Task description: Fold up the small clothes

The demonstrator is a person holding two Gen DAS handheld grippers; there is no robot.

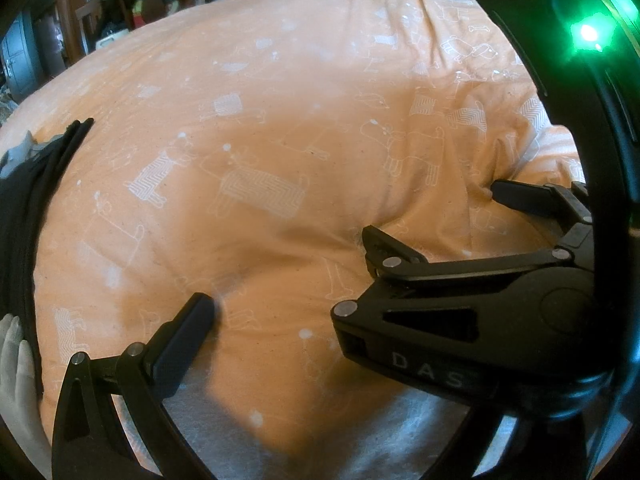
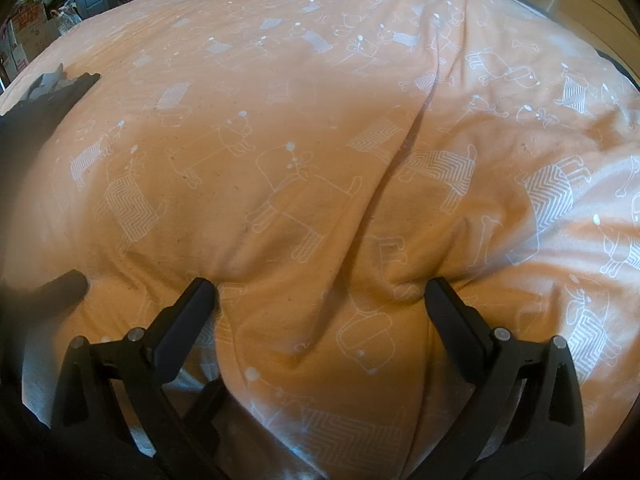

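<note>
A black garment (image 1: pixel 24 208) lies bunched at the left edge of the orange dog-print bedspread (image 1: pixel 280 128), with a bit of grey cloth (image 1: pixel 20 152) at its far end. It shows dark and blurred in the right wrist view (image 2: pixel 40 120). My left gripper (image 1: pixel 312 312) is open; only its left finger (image 1: pixel 192 320) shows, the other hidden behind the right gripper's body. My right gripper (image 2: pixel 318 284) is open, both tips pressed into the bedspread (image 2: pixel 320 160) with nothing held. From the left wrist view, the right gripper (image 1: pixel 434 212) is just to the right.
Pale grey fabric (image 1: pixel 320 420) shows at the near edge under the grippers. A white gloved hand (image 1: pixel 16 368) is at the lower left. A long crease (image 2: pixel 404 152) runs down the bedspread. Cluttered furniture and boxes (image 2: pixel 28 28) stand beyond the bed's far left.
</note>
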